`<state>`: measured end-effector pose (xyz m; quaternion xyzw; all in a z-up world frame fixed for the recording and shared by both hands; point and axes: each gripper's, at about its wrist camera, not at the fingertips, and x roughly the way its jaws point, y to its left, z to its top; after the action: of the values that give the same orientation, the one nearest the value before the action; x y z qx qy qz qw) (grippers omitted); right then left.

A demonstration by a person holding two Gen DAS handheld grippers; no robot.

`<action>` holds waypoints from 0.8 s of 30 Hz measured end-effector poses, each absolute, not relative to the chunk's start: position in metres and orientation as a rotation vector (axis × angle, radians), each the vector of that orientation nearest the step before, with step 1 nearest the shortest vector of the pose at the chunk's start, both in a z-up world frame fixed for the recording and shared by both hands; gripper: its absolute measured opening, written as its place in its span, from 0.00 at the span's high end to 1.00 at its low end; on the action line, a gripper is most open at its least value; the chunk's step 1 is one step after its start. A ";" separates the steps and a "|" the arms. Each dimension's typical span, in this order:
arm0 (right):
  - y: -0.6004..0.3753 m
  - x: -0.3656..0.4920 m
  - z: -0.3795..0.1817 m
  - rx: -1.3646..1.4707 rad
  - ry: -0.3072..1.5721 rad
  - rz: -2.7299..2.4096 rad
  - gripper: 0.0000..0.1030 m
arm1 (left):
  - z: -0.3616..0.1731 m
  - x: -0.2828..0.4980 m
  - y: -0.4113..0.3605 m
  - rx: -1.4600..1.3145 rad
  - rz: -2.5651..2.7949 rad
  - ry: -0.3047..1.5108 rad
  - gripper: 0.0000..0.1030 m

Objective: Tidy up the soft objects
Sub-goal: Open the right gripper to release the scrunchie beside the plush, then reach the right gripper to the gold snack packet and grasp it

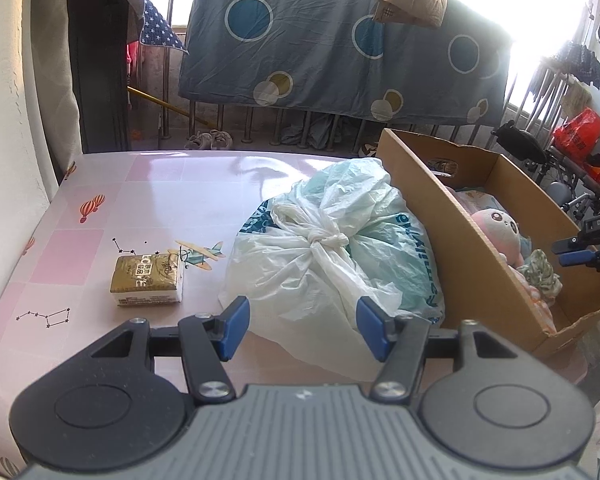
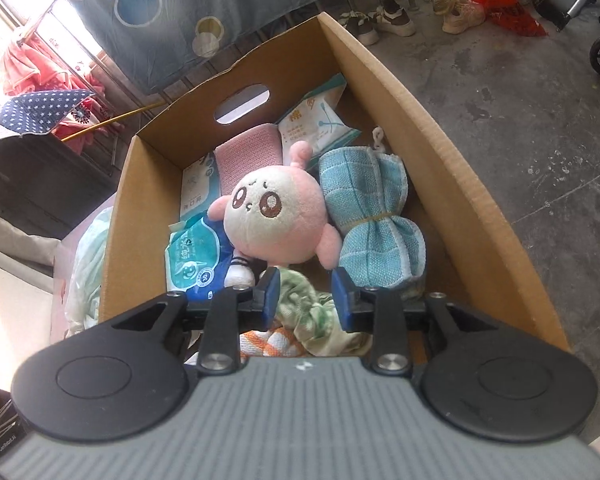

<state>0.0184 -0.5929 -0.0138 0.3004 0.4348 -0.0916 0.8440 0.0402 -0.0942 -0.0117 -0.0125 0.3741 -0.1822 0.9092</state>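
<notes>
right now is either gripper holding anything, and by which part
Nothing is held. The left gripper stands open in front of the knotted white plastic bag. The right gripper is open above the green patterned cloth in the cardboard box.

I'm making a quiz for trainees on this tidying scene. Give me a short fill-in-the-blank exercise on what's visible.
1. The pink plush toy lies inside the ____ box.
2. The white plastic bag on the table is tied shut with a ____.
3. The gold tissue pack sits on the table, ____ the box.
4. The rolled blue cloth is bound with a yellow ____.

Missing words: cardboard; knot; outside; band
</notes>
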 end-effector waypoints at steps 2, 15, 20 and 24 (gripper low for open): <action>-0.596 0.019 -0.014 0.647 0.915 -0.204 0.70 | -0.013 0.042 -0.092 -0.028 -0.371 0.773 0.41; -0.546 0.010 0.040 0.667 0.774 -0.040 0.59 | -0.025 0.055 -0.054 0.028 -0.225 0.750 0.35; -0.469 0.040 0.061 0.581 0.786 0.194 0.56 | -0.030 0.069 -0.034 0.034 -0.165 0.743 0.34; -0.396 0.083 0.068 0.564 0.829 0.415 0.55 | -0.038 0.082 -0.028 0.071 -0.165 0.737 0.30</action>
<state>0.0827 -0.3956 0.0678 0.2685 0.3945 0.1976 0.8563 0.0818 -0.0281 -0.0384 0.0349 0.3597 -0.0804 0.9290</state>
